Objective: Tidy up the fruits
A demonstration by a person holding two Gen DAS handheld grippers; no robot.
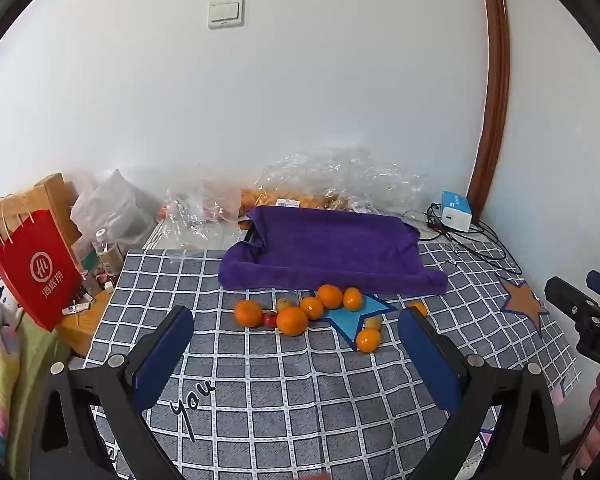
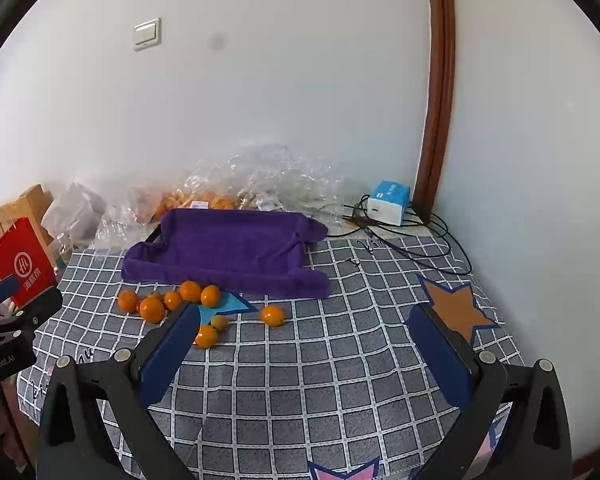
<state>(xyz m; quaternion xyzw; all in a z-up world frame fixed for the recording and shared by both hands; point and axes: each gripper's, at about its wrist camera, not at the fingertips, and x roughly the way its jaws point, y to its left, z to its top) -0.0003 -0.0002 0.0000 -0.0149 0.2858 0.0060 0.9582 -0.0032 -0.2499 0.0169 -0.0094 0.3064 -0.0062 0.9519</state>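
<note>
Both of your grippers are spread wide and hold nothing: the left gripper (image 1: 296, 316) and the right gripper (image 2: 304, 320) hover above the checked cloth (image 2: 300, 380). Beyond them the oranges (image 1: 292, 320) lie clustered just before the purple-towel tray (image 1: 332, 252), one orange (image 2: 272, 315) apart to the right.

Oranges (image 1: 291, 321) clustered just before purple-towel-lined tray (image 1: 332, 252); one orange (image 2: 272, 315) apart.

Red paper bag (image 1: 40, 270) with white "HL" roundel and Chinese characters, checked cloth (image 1: 260, 392) with black script "You"
</note>
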